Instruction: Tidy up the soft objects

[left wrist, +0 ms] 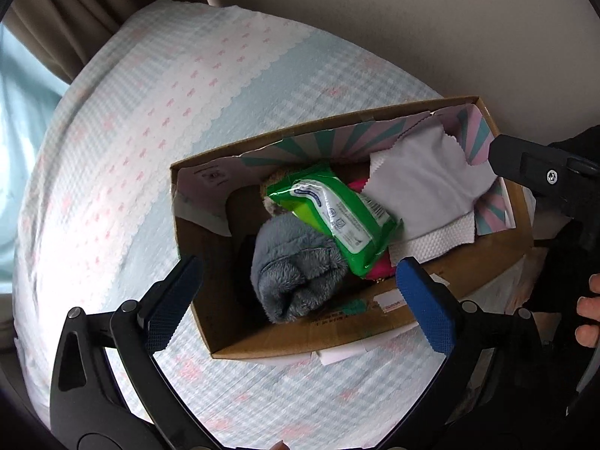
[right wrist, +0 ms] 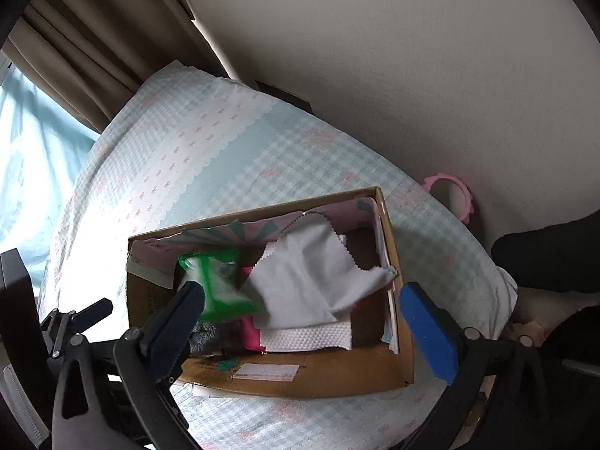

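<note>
1. Left wrist view: left gripper (left wrist: 300, 292) has its fingers spread wide with nothing between the pads, hanging over the near-left end of the cardboard box (left wrist: 285, 341).
2. Box sits on the bed (left wrist: 123, 187), on a blue-and-white checked cover with pink bows.
3. Box contents, left to right: grey fleece cloth (left wrist: 296, 277) bunched up at the near-left; green wipes pack (left wrist: 337, 217) lying diagonally, partly on the fleece; something pink (left wrist: 378, 270) under the pack, mostly hidden; white cloth (left wrist: 427, 183) with a pinked edge draped over the right end; embossed paper towel (left wrist: 431, 240) under it.
4. Right wrist view: right gripper (right wrist: 303, 318) also has its fingers wide apart and grips nothing. Left finger overlaps the wipes pack (right wrist: 221, 285) in this view; cannot tell if they touch.
5. White cloth (right wrist: 315, 281) lies in the middle of the box (right wrist: 300, 375), between the fingers in the picture.
6. Pink ring (right wrist: 461, 195) sits against the wall beyond the box's right end.
</note>
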Motion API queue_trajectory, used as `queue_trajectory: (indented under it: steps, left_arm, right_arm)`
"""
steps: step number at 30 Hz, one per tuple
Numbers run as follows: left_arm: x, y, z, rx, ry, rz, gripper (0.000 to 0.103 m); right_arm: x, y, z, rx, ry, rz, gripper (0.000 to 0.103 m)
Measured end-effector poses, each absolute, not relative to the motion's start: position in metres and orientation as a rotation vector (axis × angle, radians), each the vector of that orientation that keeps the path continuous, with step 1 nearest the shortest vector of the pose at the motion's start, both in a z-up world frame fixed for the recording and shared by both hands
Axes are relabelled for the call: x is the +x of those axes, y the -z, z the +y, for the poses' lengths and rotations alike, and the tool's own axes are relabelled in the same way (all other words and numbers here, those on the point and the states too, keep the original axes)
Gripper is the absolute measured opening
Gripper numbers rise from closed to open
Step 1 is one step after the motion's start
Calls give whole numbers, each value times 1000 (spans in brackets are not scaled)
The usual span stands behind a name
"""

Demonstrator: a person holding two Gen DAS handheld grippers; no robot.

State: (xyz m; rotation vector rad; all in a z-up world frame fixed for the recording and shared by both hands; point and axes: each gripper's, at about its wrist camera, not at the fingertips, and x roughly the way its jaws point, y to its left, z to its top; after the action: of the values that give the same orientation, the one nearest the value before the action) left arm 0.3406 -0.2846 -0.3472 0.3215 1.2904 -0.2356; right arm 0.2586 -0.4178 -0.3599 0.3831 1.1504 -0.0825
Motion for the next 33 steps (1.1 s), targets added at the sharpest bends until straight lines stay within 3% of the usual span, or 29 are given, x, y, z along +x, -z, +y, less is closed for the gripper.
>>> queue_trajectory:
  steps: [13,33]
  left_arm:
    - [318,290,-267,294,266,1197,103]
    - [184,73,-128,97,190,742,103]
  right_arm:
    - [228,311,-403,357,116,1083,103]
    - [89,118,-302,129,138,724,103]
